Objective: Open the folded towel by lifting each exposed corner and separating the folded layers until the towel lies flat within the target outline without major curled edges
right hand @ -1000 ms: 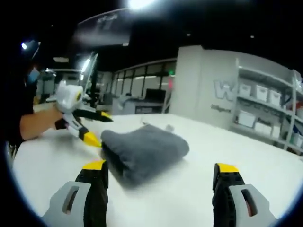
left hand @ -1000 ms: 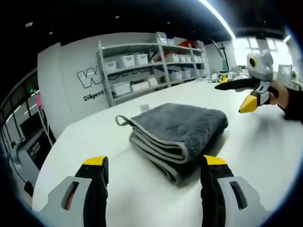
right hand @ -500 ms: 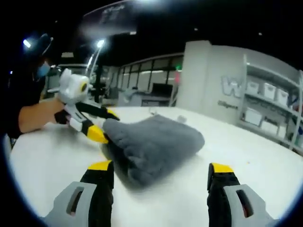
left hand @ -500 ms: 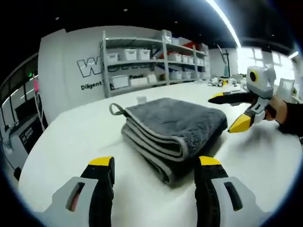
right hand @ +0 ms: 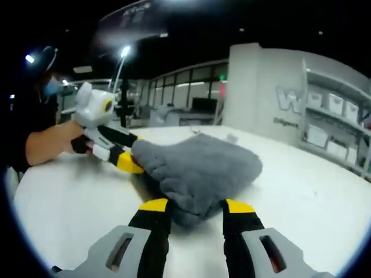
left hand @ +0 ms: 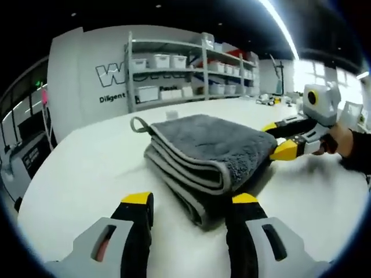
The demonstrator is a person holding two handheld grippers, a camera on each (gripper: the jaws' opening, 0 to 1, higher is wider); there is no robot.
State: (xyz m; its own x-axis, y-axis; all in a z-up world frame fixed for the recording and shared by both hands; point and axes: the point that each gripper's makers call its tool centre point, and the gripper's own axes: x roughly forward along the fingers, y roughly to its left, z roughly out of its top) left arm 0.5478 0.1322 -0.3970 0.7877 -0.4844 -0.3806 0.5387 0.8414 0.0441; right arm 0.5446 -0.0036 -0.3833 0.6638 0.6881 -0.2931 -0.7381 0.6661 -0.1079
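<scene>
Grey towel (left hand: pixel 211 147), folded in thick layers, hanging loop at corner, flat on white table (left hand: pixel 87 168)

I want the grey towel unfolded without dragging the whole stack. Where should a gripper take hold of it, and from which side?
Grip only the top layer's banded edge of the towel, at the open corner that faces the left gripper. Come in low along the table from that side. In the left gripper view the layers lie stacked with separate edges there; the far side, by the right gripper, looks like a rounded fold.

Wall lettering (left hand: pixel 119 86) cut short by the shelving (left hand: pixel 174 72); bin contents unreadable. Towel (right hand: pixel 200 168) near corner hidden behind right gripper (right hand: pixel 197 206) tips.
</scene>
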